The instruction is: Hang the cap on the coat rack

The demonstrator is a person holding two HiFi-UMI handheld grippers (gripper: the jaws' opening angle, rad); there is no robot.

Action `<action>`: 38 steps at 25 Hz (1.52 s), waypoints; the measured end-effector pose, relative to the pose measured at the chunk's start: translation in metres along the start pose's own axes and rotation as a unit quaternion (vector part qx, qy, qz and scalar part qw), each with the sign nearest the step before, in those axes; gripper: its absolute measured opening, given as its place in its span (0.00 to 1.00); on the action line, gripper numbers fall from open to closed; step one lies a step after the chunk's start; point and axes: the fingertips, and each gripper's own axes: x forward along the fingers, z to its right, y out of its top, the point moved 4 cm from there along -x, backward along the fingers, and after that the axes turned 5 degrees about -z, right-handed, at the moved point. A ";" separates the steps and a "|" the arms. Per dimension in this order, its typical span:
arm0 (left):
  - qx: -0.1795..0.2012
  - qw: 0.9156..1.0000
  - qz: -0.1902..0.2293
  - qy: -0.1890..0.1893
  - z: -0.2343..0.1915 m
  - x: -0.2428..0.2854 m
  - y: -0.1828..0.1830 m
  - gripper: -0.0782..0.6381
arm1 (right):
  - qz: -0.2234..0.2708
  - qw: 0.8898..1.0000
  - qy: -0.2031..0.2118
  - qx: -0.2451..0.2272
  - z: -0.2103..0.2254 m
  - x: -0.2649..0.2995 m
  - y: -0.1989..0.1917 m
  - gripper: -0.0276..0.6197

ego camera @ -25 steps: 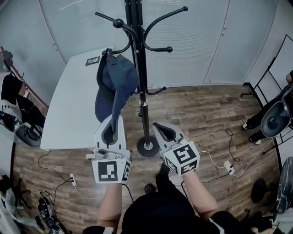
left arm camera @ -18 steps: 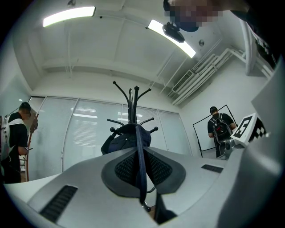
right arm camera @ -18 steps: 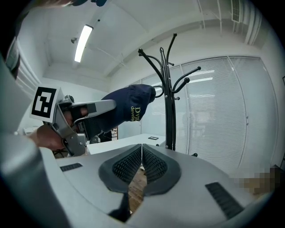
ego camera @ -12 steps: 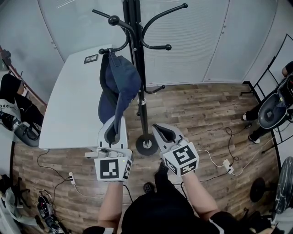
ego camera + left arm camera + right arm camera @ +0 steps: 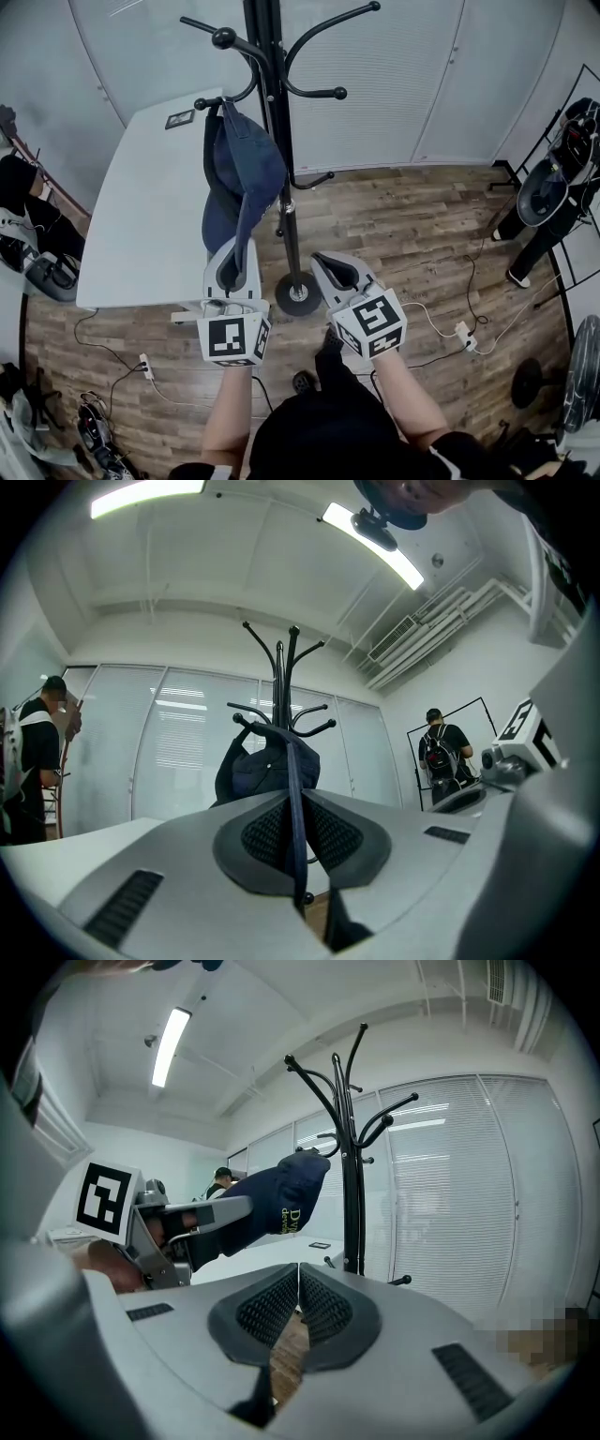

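A dark blue cap (image 5: pixel 246 173) hangs stretched between my left gripper (image 5: pixel 232 253) and the lower left hook (image 5: pixel 208 101) of the black coat rack (image 5: pixel 278 141). In the left gripper view the jaws of my left gripper (image 5: pixel 298 841) are shut on a thin edge of the cap (image 5: pixel 267 769), which reaches up to the rack (image 5: pixel 286 672). Whether the cap rests on the hook I cannot tell. My right gripper (image 5: pixel 330 266) is beside the rack's pole, shut and holding nothing; in its own view the right gripper (image 5: pixel 298 1302) shows pads pressed together, the cap (image 5: pixel 279 1202) to its left.
A white table (image 5: pixel 141 225) stands left of the rack, with a small dark frame (image 5: pixel 178 119) at its far end. The rack's round base (image 5: pixel 298 292) sits on the wood floor. Cables and a power strip (image 5: pixel 464 336) lie at the right. A person (image 5: pixel 548 202) stands far right.
The left gripper and the cap have shifted slightly up towards the rack. The person at the right has moved further off. The right gripper has barely moved.
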 end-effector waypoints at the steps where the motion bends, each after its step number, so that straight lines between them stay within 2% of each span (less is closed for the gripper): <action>1: -0.002 1.000 -0.004 0.000 -0.001 0.001 -0.003 0.15 | -0.001 1.000 0.000 0.000 0.000 0.001 0.000 0.09; 15: 0.016 0.998 -0.059 0.011 -0.009 0.029 -0.044 0.15 | -0.011 1.000 0.002 -0.001 0.006 0.009 0.000 0.09; 24: 0.021 0.993 -0.115 0.000 -0.016 0.051 -0.073 0.15 | -0.019 1.000 -0.010 0.002 0.015 0.011 0.000 0.09; 36: 0.025 0.993 -0.117 0.000 -0.013 0.056 -0.076 0.16 | -0.020 1.000 -0.018 0.001 0.020 0.008 0.000 0.09; 38: 0.024 0.993 -0.119 -0.002 -0.013 0.055 -0.078 0.25 | -0.019 1.000 -0.019 0.001 0.020 0.007 -0.001 0.09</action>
